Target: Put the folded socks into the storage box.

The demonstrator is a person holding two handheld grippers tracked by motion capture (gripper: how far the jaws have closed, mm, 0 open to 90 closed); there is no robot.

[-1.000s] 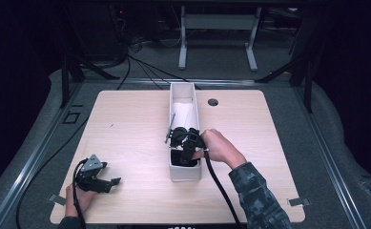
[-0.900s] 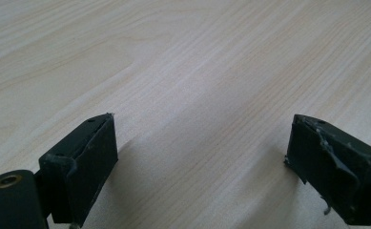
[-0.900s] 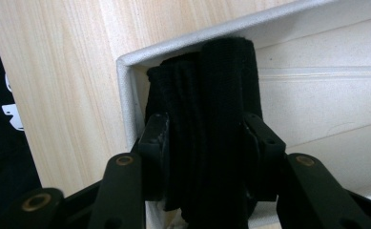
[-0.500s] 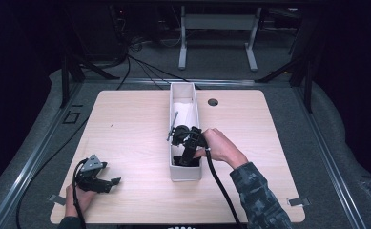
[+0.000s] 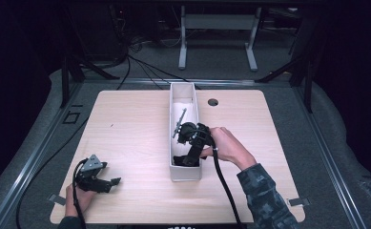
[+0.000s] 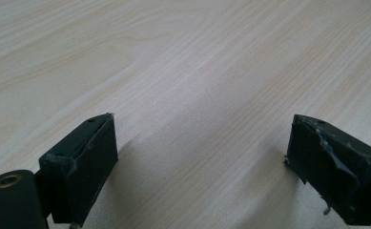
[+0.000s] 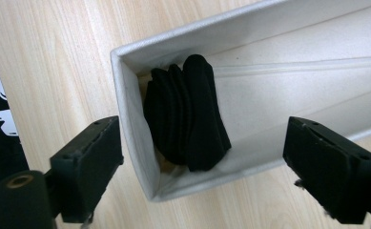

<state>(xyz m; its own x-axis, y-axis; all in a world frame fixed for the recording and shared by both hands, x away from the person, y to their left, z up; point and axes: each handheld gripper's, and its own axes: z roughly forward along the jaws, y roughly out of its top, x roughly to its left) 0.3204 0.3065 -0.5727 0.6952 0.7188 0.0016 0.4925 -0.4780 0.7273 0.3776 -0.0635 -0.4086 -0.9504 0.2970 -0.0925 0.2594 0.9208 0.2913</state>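
One blk folded cloth [image 7: 188,114], bin [image 7: 130,138] end

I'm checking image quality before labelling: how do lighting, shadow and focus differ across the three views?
High view: the table is evenly lit, the room around it nearly black. Left gripper view: bright wood, sharp grain, soft shadows beside the open left gripper. Right gripper view: the dark cloth in the white box shows little detail; the right gripper looks slightly soft.

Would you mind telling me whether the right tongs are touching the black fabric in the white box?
Apart. In the right gripper view, the right tongs stand wide open, with the folded black fabric lying beyond them at the end of the white box.
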